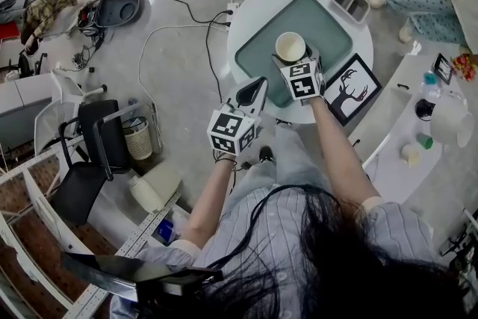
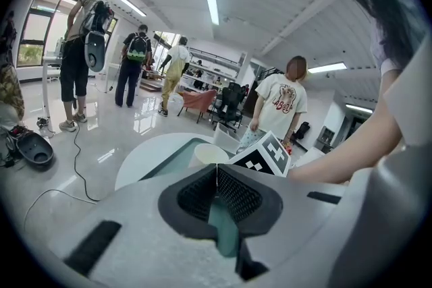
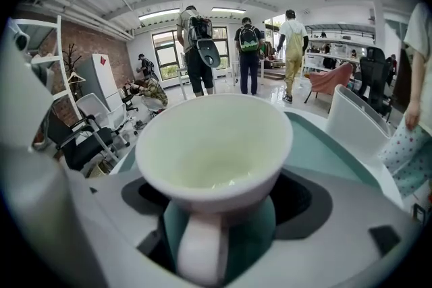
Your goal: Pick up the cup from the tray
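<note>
A cream cup (image 1: 290, 46) stands upright on the teal tray (image 1: 328, 19) on the round white table. My right gripper (image 1: 296, 58) is at the cup from the near side, jaws spread wide on either side of it. In the right gripper view the cup (image 3: 212, 152) fills the gap, handle toward the camera, and the black pads (image 3: 307, 199) stand off its sides. My left gripper (image 1: 258, 86) hovers shut over the table's near edge, left of the cup. In its own view the left gripper (image 2: 216, 175) has both pads together, and the cup (image 2: 209, 154) shows beyond.
A grey box (image 1: 349, 0) sits at the table's far right, a framed deer picture (image 1: 349, 90) at its near right. A person in patterned trousers (image 1: 422, 0) stands to the right. A white counter (image 1: 418, 131), a black chair (image 1: 93, 153) and floor cables surround the table.
</note>
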